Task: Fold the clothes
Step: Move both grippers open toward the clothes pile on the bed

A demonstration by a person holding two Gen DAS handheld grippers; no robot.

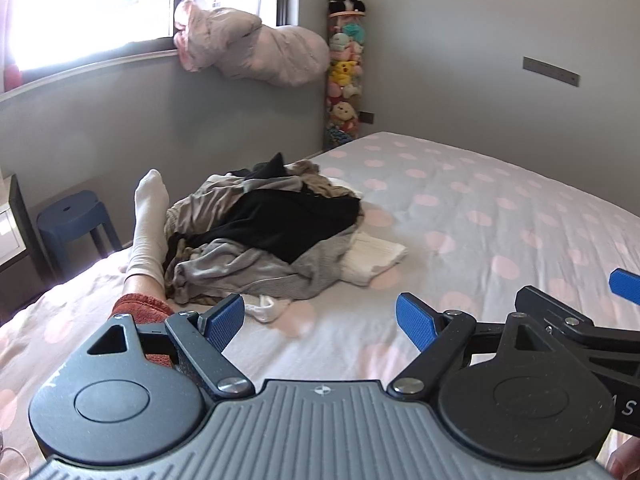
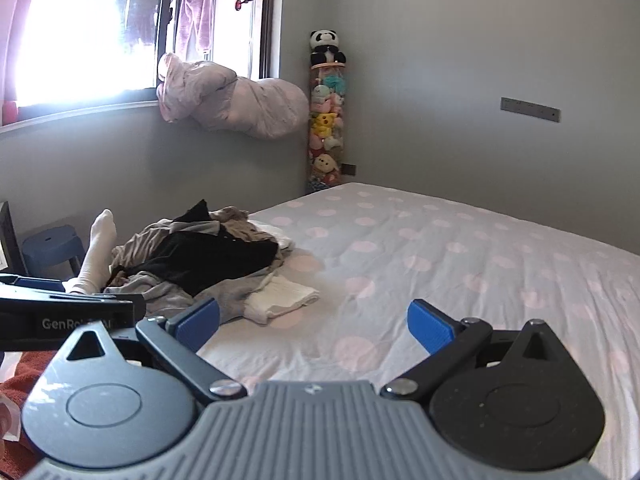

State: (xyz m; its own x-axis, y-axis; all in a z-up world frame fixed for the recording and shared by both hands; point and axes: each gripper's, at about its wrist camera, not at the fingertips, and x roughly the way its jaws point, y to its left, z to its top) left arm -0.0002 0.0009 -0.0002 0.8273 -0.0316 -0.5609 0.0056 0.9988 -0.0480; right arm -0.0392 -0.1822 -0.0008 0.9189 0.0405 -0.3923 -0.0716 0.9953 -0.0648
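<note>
Bedroom: grey walls, bright window, bed (image 1: 480, 216) under pink-dotted sheet.
Clothes: jumbled pile (image 1: 260, 236) of black, grey, tan garments; folded white piece (image 1: 376, 256) touching its right edge.
Left gripper (image 1: 320, 322): jaws spread wide, holding nothing; pile ahead, slightly left.
Right gripper (image 2: 314, 326): wide apart, empty; pile ahead-left, apart.
Stage: judged between garments; next calls for reaching the heap.

A rumpled heap of unfolded clothes (image 1: 260, 236) sits on the dotted bed sheet (image 1: 460, 208), a black garment (image 1: 288, 224) draped over grey (image 1: 256, 276) and beige pieces (image 1: 320, 188). A folded white item (image 1: 376, 256) lies flat, tucked against the heap's right edge, and a small white piece (image 1: 266, 306) pokes out at the near side.
</note>
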